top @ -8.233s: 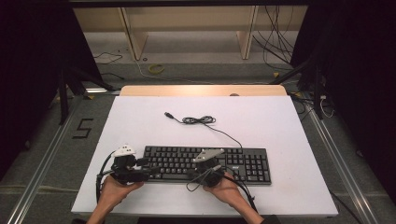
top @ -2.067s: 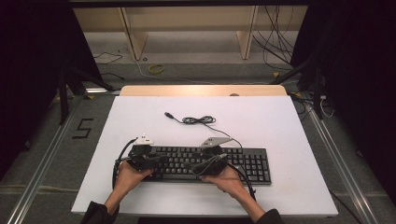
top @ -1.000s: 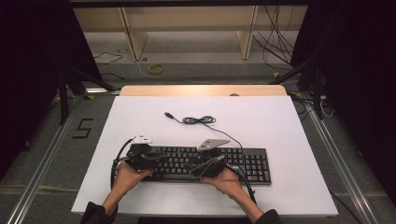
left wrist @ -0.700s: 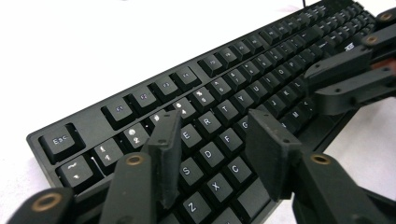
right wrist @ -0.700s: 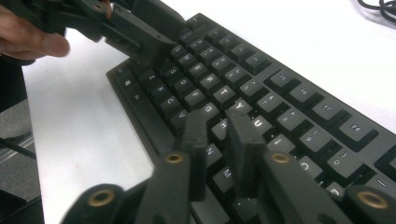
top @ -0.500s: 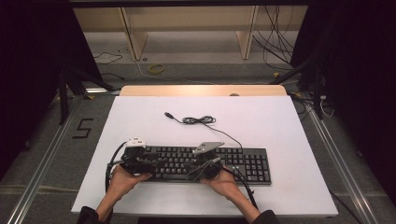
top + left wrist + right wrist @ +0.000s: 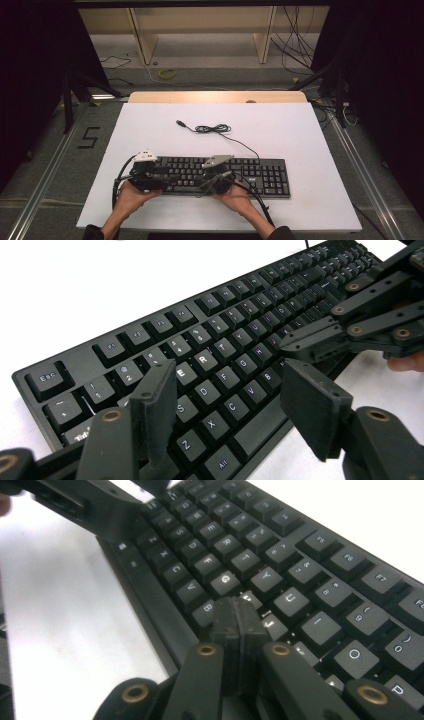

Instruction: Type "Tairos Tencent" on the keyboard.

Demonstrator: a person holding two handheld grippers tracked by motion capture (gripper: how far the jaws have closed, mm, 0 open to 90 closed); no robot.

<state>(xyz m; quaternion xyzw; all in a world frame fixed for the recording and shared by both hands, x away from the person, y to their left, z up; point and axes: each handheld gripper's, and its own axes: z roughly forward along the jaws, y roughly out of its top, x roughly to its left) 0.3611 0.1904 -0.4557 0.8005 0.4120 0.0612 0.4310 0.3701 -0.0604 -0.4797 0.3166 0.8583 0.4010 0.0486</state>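
Observation:
A black keyboard lies across the near half of the white table, and its cable is coiled behind it. My left gripper hovers over the left letter keys. It is open; its jaws have just been opening, and only keys lie beneath the gap. In the high view the left gripper points right and the right gripper points left, toward each other. My right gripper is shut, with its pads pressed together and its tip low over the keys near H and J. Its linkage shows at the right of the left gripper view.
The white tabletop has open room behind and to the right of the keyboard. A wooden strip runs along its far edge. Metal rails flank the table, and loose cables lie on the floor beyond.
Both grippers have edged slightly left along the keyboard. Compared with the oldest frame, they sit farther up over the keys instead of at the near edge.

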